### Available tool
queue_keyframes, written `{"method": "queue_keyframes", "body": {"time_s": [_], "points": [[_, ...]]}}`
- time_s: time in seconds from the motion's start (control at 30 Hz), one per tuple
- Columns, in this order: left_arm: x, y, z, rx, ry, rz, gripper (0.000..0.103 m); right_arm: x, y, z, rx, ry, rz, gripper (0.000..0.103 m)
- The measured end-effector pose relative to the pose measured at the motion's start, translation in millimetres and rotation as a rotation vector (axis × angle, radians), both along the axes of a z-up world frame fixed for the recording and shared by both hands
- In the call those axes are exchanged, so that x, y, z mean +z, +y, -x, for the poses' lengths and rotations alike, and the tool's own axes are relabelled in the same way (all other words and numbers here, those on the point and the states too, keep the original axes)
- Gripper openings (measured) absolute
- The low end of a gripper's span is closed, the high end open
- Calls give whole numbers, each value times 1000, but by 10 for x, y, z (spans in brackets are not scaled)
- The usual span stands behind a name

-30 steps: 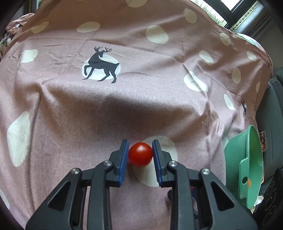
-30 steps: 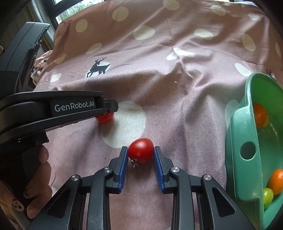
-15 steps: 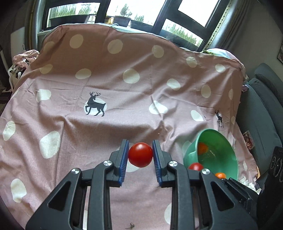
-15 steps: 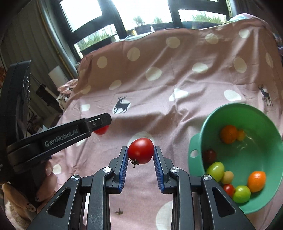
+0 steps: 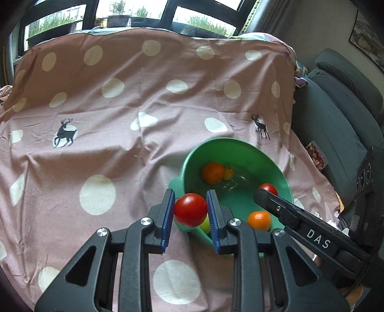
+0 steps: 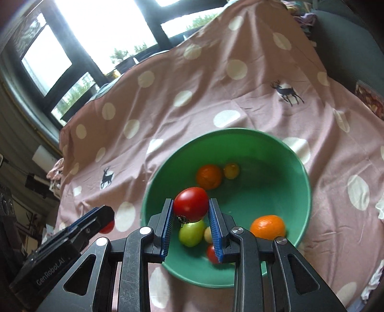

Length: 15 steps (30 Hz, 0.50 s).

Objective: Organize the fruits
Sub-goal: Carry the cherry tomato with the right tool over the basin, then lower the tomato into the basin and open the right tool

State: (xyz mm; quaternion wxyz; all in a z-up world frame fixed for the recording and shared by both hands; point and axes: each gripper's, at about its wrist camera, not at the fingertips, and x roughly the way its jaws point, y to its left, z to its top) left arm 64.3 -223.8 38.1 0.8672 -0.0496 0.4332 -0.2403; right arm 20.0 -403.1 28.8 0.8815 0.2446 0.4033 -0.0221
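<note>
A pink cloth (image 5: 144,148) with pale dots and small deer prints covers the counter, creased and draped over its far edge. Behind it stand dark-framed windows (image 5: 134,14) with greenery outside; a grey sofa (image 5: 336,115) sits along one side, and a framed picture (image 5: 369,40) hangs on the wall above it.

A green bowl (image 6: 297,192) rests on the cloth, holding oranges (image 6: 208,177), a green tomato (image 6: 190,233) and a few smaller fruits.

The left tongs (image 5: 190,211) pinch a red tomato (image 5: 190,209) beside the bowl's near rim. The right tongs (image 6: 191,206) pinch another red tomato (image 6: 191,204), raised over the bowl's near side, above the fruit inside.
</note>
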Motion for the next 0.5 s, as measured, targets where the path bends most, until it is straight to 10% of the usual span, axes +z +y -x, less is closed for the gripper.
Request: {"method": "queue_keyframes", "body": {"time_s": [0.5], "points": [[-335,-512,-67,-76,65,-91,27,-318,-416,-14,-88,107,-87,31]]}}
